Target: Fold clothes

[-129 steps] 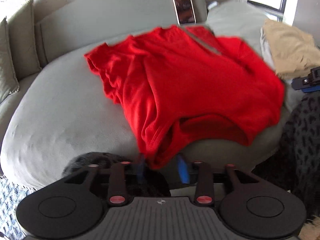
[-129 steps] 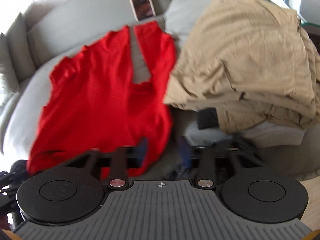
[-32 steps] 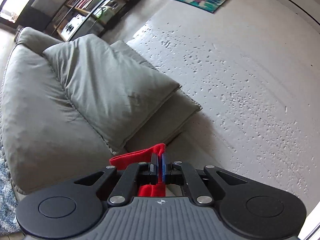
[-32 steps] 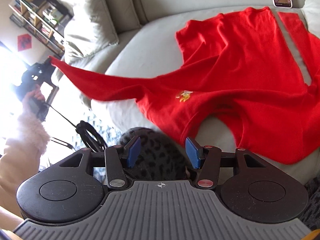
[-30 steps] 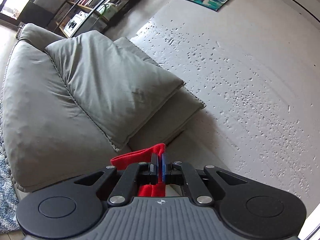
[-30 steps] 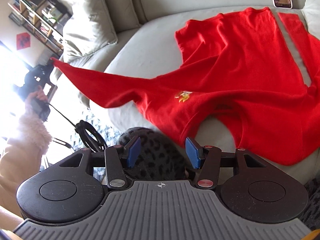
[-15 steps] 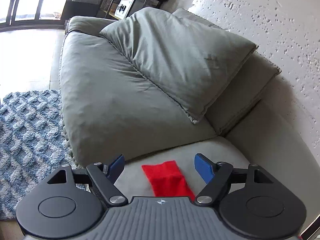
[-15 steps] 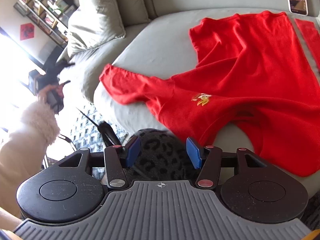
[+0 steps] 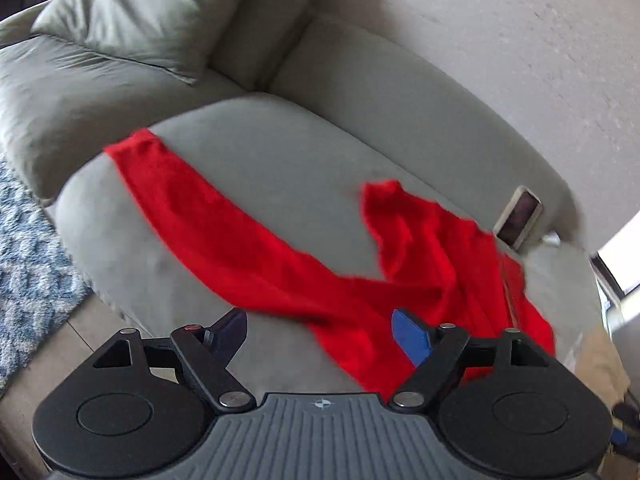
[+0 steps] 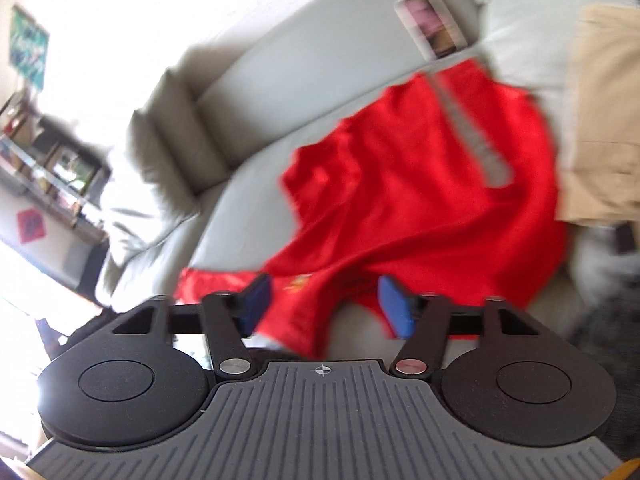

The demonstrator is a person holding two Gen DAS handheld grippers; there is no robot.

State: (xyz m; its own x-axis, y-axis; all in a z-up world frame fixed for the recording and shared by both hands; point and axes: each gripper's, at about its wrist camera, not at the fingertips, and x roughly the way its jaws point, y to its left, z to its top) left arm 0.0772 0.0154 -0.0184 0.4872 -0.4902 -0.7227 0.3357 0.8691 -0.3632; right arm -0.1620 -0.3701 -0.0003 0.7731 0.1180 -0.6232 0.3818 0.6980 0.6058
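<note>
A red long-sleeved top (image 9: 432,264) lies spread on the grey sofa seat (image 9: 280,168), one sleeve (image 9: 180,196) stretched out to the left edge. My left gripper (image 9: 320,332) hovers over the top's near edge, its jaws opening, nothing pressed between the blue pads. In the right wrist view the same red top (image 10: 420,184) lies with its hem at the seat's front. My right gripper (image 10: 324,308) hangs above that hem, jaws opening wide, the cloth below and between them but not pinched.
A phone (image 9: 520,220) leans against the sofa back (image 10: 432,28). A pile of tan clothes (image 10: 600,120) lies to the right of the top. Grey cushions (image 9: 140,12) sit at the left end. A blue patterned rug (image 9: 24,272) covers the floor.
My left gripper let go of the red sleeve, which dropped onto the seat, then swung right over the top. My right gripper widened and moved in over the hem.
</note>
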